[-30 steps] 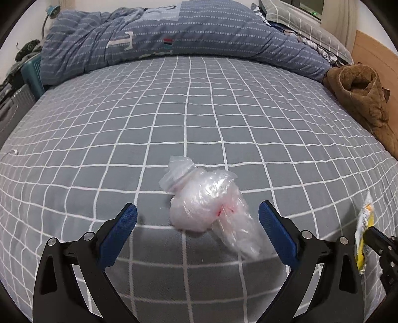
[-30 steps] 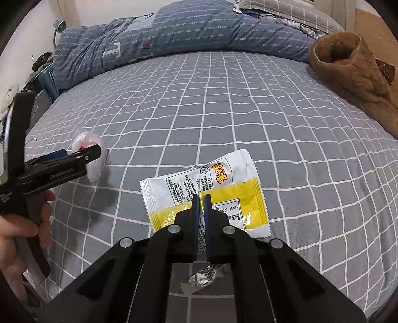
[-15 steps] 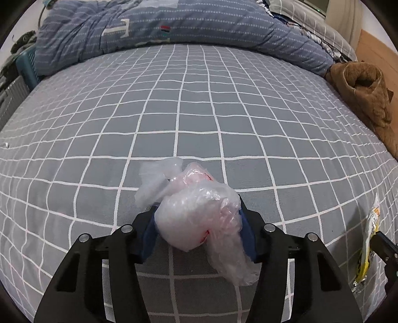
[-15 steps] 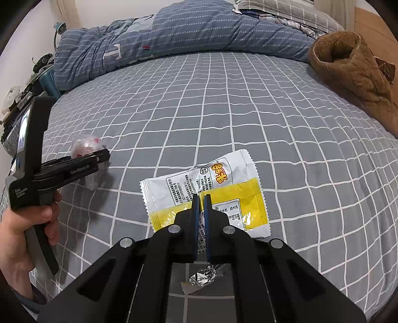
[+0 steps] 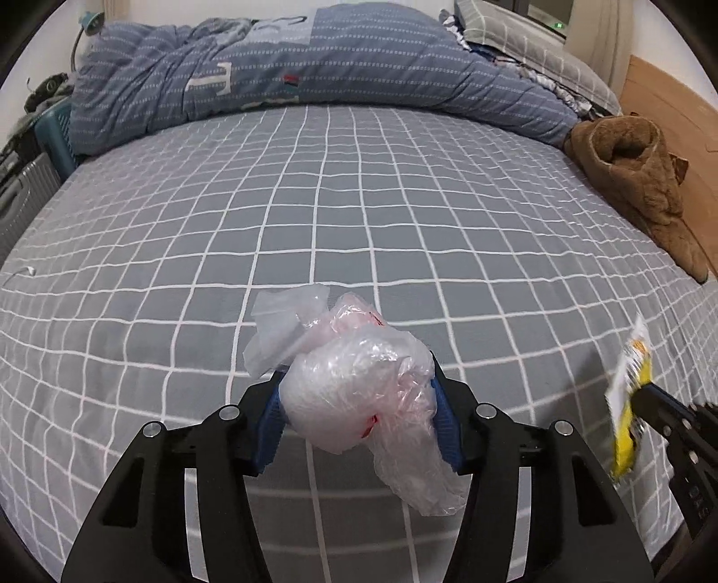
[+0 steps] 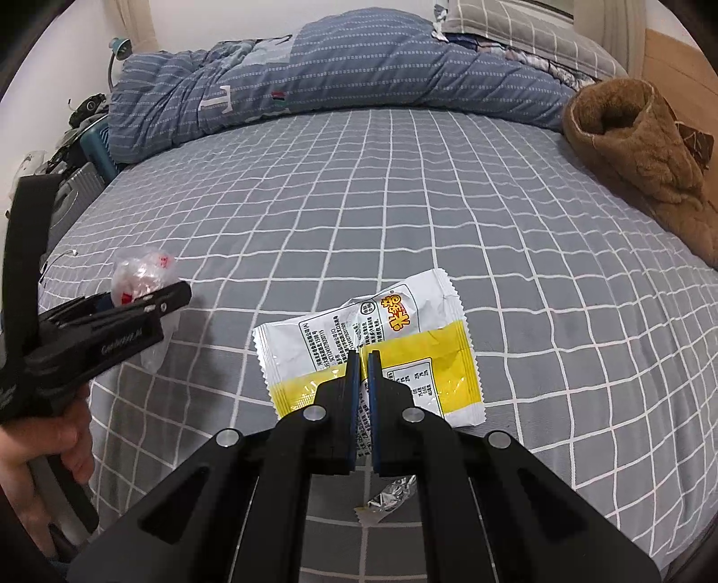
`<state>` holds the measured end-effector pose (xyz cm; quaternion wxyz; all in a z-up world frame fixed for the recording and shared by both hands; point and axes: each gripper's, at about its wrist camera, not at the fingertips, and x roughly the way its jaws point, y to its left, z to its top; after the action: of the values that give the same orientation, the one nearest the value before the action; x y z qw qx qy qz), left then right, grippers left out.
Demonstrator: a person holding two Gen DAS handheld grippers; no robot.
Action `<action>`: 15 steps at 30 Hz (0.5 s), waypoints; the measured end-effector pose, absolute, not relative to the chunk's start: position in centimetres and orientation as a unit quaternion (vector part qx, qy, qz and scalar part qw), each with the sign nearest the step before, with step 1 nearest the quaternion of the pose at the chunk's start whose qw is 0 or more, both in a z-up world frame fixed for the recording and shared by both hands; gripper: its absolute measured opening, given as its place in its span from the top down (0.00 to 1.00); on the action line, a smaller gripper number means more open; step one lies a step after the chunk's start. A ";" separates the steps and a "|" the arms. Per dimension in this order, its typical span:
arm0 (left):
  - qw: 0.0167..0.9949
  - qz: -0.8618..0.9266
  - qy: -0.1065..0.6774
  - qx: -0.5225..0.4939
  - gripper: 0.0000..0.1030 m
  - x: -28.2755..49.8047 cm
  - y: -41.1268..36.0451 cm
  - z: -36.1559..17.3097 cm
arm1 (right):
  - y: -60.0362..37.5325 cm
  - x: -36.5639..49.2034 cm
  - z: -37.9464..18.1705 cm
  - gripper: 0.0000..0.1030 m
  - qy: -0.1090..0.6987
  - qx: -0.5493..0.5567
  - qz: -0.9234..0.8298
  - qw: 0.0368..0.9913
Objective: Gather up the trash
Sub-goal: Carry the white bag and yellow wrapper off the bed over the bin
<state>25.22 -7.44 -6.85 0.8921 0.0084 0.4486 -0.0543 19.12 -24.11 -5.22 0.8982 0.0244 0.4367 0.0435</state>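
2 grippers are in your hands above a large bed [image 5: 359,215] with a grey sheet in a white grid. At the far end of the bed lies a blue striped quilt [image 5: 314,67], bunched into a long heap, with grey checked pillows [image 5: 529,40] behind it. On the right edge of the bed you have a brown fleece garment [image 5: 637,179], crumpled, well apart from both grippers.

Your left gripper [image 5: 356,403] has its blue pads pressed from both sides on a clear plastic bag [image 5: 359,394]. The bag is crumpled into a ball with small red marks, and a loose tail of it hangs down at the right. It looks lifted a little off the sheet, but I cannot tell this surely.

Your right gripper [image 6: 363,358] has its fingers almost together, pinching the near edge of a white and yellow snack wrapper [image 6: 372,332]. The wrapper lies flat over the sheet in front of the fingers. Below this gripper, 1 small piece of silver foil [image 6: 390,493] lies on the sheet.
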 end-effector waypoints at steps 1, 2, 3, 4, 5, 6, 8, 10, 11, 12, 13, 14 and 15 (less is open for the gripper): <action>0.893 -0.056 0.447 0.011 0.47 24.9 -7.4 -6.6 | -23.9 19.0 -5.1 0.97 0.435 0.021 0.043 0.899; 0.893 -0.057 0.446 0.013 0.47 24.3 -7.4 -6.2 | -23.7 18.8 -4.9 0.97 0.434 0.019 0.043 0.900; 0.894 -0.057 0.445 0.013 0.47 24.0 -7.4 -6.0 | -23.4 18.6 -4.6 0.97 0.432 0.017 0.043 0.901; 0.894 -0.058 0.443 0.012 0.47 23.7 -7.4 -5.8 | -23.2 18.4 -4.4 0.97 0.429 0.015 0.043 0.902; 0.895 -0.058 0.441 0.011 0.47 23.1 -7.3 -5.5 | -23.1 18.2 -4.2 0.97 0.427 0.013 0.044 0.903; 0.895 -0.057 0.442 0.012 0.47 22.7 -7.1 -5.4 | -22.8 17.8 -3.9 0.97 0.423 0.010 0.044 0.905; 0.896 -0.059 0.441 0.009 0.47 21.5 -6.8 -5.0 | -22.3 17.2 -3.5 0.97 0.420 0.004 0.045 0.907; 0.895 -0.061 0.442 0.007 0.47 20.4 -6.3 -4.9 | -21.9 16.3 -3.3 0.97 0.417 -0.002 0.045 0.908; 0.895 -0.060 0.441 0.006 0.47 19.7 -6.0 -4.8 | -21.8 15.9 -3.3 0.97 0.416 -0.004 0.045 0.908; 0.895 -0.059 0.441 0.005 0.47 19.2 -5.8 -4.7 | -21.6 15.5 -3.2 0.97 0.415 -0.006 0.044 0.909; 0.895 -0.058 0.442 0.003 0.47 18.7 -5.5 -4.7 | -21.5 14.9 -3.2 0.97 0.414 -0.007 0.044 0.909; 0.895 -0.058 0.442 0.000 0.47 18.2 -5.3 -4.6 | -21.4 14.4 -3.2 0.97 0.413 -0.009 0.044 0.910; 0.895 -0.059 0.442 0.000 0.47 17.7 -5.1 -4.5 | -21.3 14.0 -3.2 0.97 0.413 -0.010 0.043 0.910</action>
<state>17.66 -5.13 -4.54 0.8951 -0.0004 0.4420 -0.0585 14.02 -21.31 -3.15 0.9097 -0.0100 0.4128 0.0432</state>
